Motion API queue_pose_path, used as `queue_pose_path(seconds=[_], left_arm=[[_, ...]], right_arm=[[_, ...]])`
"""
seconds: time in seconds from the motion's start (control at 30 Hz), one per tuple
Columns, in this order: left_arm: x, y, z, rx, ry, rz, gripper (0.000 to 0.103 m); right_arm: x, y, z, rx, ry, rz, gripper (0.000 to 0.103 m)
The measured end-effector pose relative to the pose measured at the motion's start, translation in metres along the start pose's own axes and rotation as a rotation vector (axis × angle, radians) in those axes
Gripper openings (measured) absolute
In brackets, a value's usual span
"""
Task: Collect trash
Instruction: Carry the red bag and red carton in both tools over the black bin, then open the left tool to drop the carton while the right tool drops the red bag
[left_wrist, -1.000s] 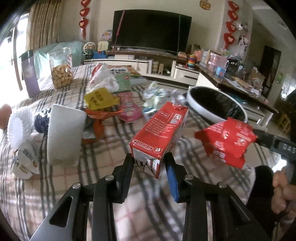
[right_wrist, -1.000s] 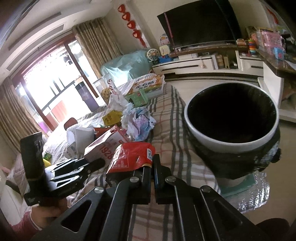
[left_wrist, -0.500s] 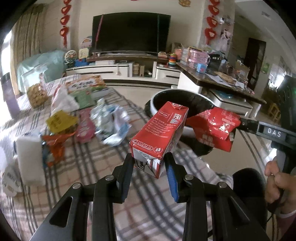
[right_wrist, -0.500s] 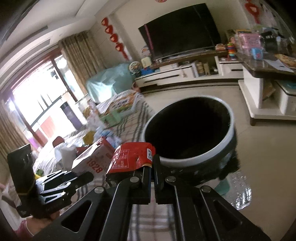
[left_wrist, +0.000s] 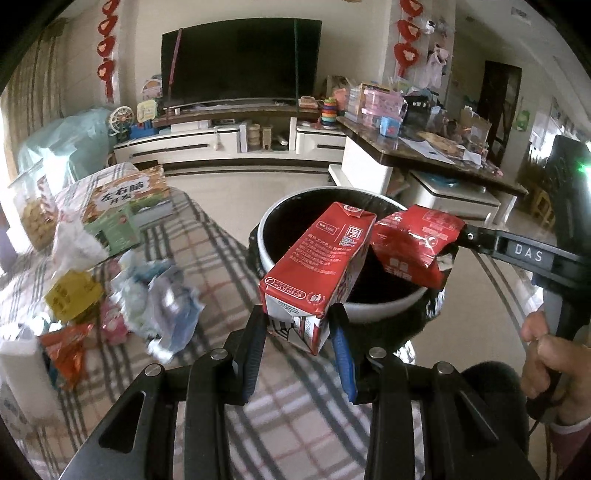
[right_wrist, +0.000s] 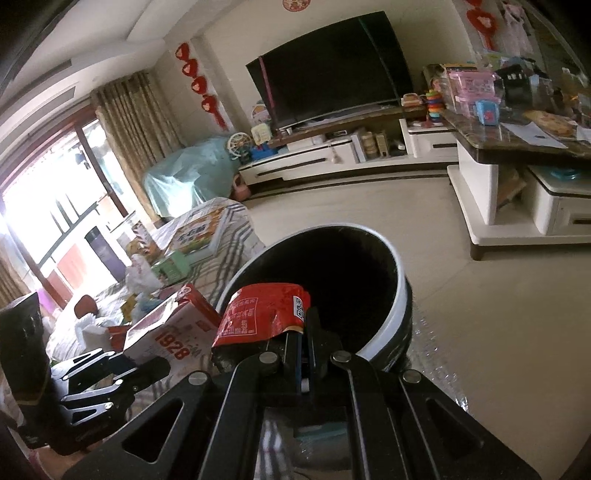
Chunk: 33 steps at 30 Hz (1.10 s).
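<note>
while both hands hold their loads over the bin, the step in hand looks like the drop. the left gripper (left_wrist: 297, 328) is clamped on the lower end of a red milk carton (left_wrist: 317, 273), which leans forward so its top reaches over the near rim of the black-lined trash bin (left_wrist: 384, 306). the right gripper (right_wrist: 295, 345) is fully closed, pinching one red snack wrapper (right_wrist: 264, 314) by its edge; the wrapper hangs over the bin's dark mouth, just beside the carton's top. the next move, by my reading, calls for both sets of jaws to open once each item is clear of the rim.

counted: two grippers, one carton, one held wrapper, one bin. on the plaid tablecloth (left_wrist: 229, 254) to the left, more litter waits: one crumpled pale wrapper (left_wrist: 166, 306), one yellow packet (left_wrist: 72, 295), one orange wrapper (left_wrist: 66, 347); other pieces are too blurred to count.
</note>
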<state>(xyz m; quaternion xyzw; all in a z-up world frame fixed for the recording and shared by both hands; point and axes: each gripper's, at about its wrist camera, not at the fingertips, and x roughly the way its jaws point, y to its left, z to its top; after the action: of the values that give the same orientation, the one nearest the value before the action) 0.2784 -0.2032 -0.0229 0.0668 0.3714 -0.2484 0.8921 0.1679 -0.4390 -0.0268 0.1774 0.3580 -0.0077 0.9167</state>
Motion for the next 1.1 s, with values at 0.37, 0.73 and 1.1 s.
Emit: queue_pose_path(seconds=[0.37, 0.73, 1.1], left_arm=[[0.034, -0.013, 0.026, 0.025, 0.025, 0.001, 0.033], [0.058, -0.019, 0.041, 0.023, 0.047, 0.000, 0.035], [0.051, -0.011, 0.031, -0.030, 0.038, 0.004, 0.054]], right_arm=[[0.020, -0.016, 0.015, -0.005, 0.033, -0.033, 0.002], [0.034, -0.022, 0.024, -0.026, 0.068, -0.065, 0.007], [0.034, -0.019, 0.026, -0.048, 0.077, -0.101, 0.050]])
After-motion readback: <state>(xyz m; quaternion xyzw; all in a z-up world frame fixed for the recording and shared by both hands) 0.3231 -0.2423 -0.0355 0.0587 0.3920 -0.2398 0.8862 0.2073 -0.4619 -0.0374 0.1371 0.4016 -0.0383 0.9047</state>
